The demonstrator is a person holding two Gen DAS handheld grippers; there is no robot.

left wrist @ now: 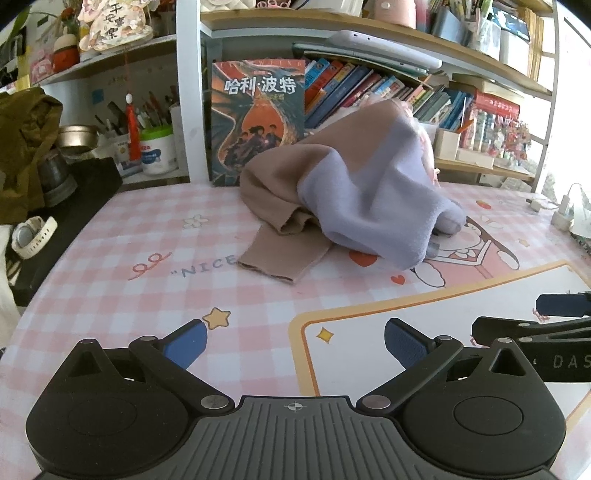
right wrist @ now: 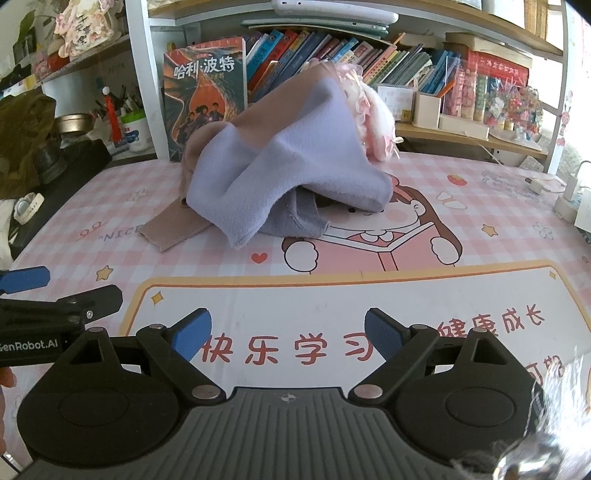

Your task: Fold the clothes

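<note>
Heaped near the desk's (left wrist: pixel 110 295) back edge, the soft, light garment (left wrist: pixel 343 184) looks easiest taken by its tan cuff (left wrist: pixel 273 264); the left gripper (left wrist: pixel 293 341) and right gripper (right wrist: pixel 288 332) both gape empty.

The left tool (left wrist: pixel 291 341) is hovering with its blue fingers spread apart over the pink checked tabletop (left wrist: pixel 110 280), facing a crumpled tan and lilac garment (left wrist: pixel 343 188) that is lying before a bookshelf (left wrist: pixel 369 33), while the right tool (left wrist: pixel 554 317) is showing at the edge.

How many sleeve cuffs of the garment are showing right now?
2. A tan cuff lies flat on the mat at the heap's left; a lavender cuff peeks out under the front. More may be buried in the heap.
</note>
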